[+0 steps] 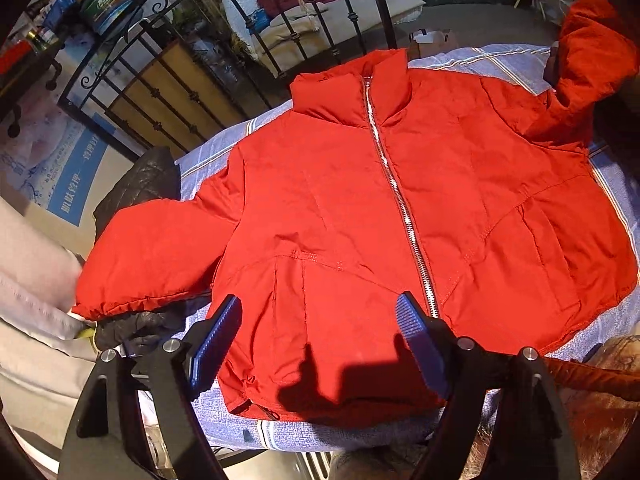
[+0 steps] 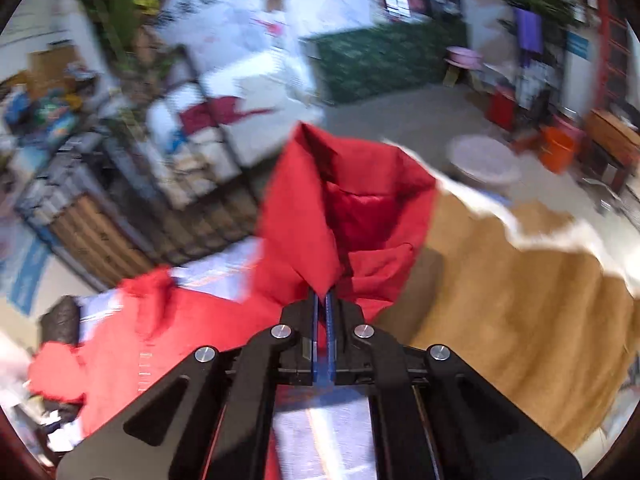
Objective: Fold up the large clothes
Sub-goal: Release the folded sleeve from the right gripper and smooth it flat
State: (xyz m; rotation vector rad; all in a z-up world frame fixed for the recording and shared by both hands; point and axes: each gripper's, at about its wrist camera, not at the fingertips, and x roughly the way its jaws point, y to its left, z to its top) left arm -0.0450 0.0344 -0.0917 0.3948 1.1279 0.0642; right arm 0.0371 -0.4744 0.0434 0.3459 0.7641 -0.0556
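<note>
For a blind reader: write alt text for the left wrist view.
A red jacket, zipped shut, lies front up on a blue striped cloth, one sleeve lifted at the upper right. The open left gripper hovers over the hem. A black iron railing stands behind.

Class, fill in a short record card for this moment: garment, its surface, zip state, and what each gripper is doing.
garment: red jacket, front up
surface: blue striped cloth
zip: zipper closed up to the collar
left gripper: open, above the hem, holding nothing
right gripper: shut on the jacket's sleeve, lifted
</note>
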